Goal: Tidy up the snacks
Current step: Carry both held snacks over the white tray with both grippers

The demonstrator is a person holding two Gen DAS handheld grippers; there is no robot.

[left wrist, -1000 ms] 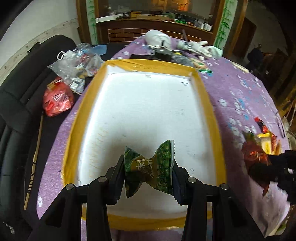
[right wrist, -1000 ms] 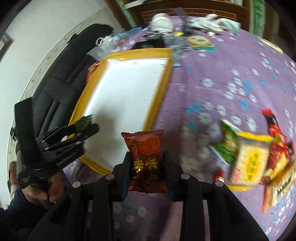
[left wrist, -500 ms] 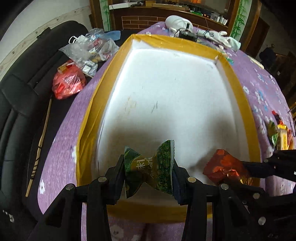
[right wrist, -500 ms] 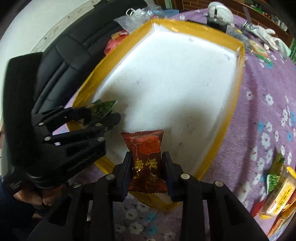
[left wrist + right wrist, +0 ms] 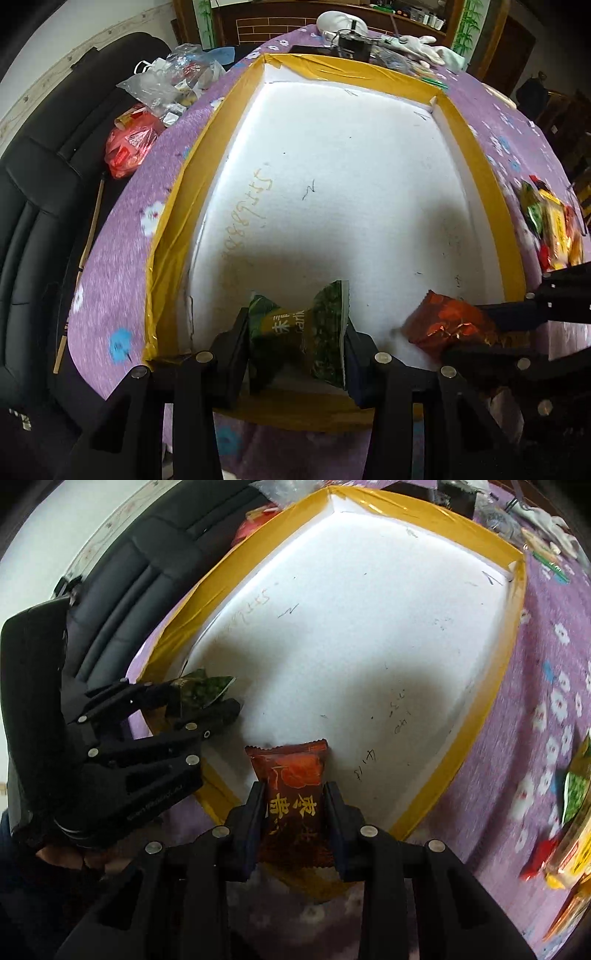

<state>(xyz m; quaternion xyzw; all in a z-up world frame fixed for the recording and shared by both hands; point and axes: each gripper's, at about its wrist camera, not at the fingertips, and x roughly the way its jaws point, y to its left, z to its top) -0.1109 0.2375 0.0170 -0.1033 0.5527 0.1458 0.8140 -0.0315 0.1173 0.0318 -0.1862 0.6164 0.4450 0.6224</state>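
My left gripper [image 5: 295, 334] is shut on a green snack packet [image 5: 299, 328], squeezed at its middle, over the near end of the white foam box [image 5: 332, 177] with yellow taped rim. My right gripper [image 5: 293, 805] is shut on a dark red snack packet [image 5: 291, 786], held upright just inside the box's near edge. In the left wrist view the red packet [image 5: 447, 323] shows at the right beside my left gripper. In the right wrist view the left gripper [image 5: 199, 701] with its green packet [image 5: 201, 688] sits at the left over the rim. The box floor [image 5: 351, 627] is bare apart from pen marks.
A pile of loose snacks [image 5: 550, 229] lies on the purple flowered tablecloth [image 5: 122, 236] right of the box, seen also as loose snacks [image 5: 569, 812]. A red bag [image 5: 129, 144] and clear plastic bags [image 5: 173, 85] lie left on a black sofa [image 5: 33, 206]. Clutter [image 5: 369, 40] sits beyond the box.
Both grippers have come lower and further in over the box's near end, each still holding its packet. The right gripper has moved from over the tablecloth to inside the box edge.
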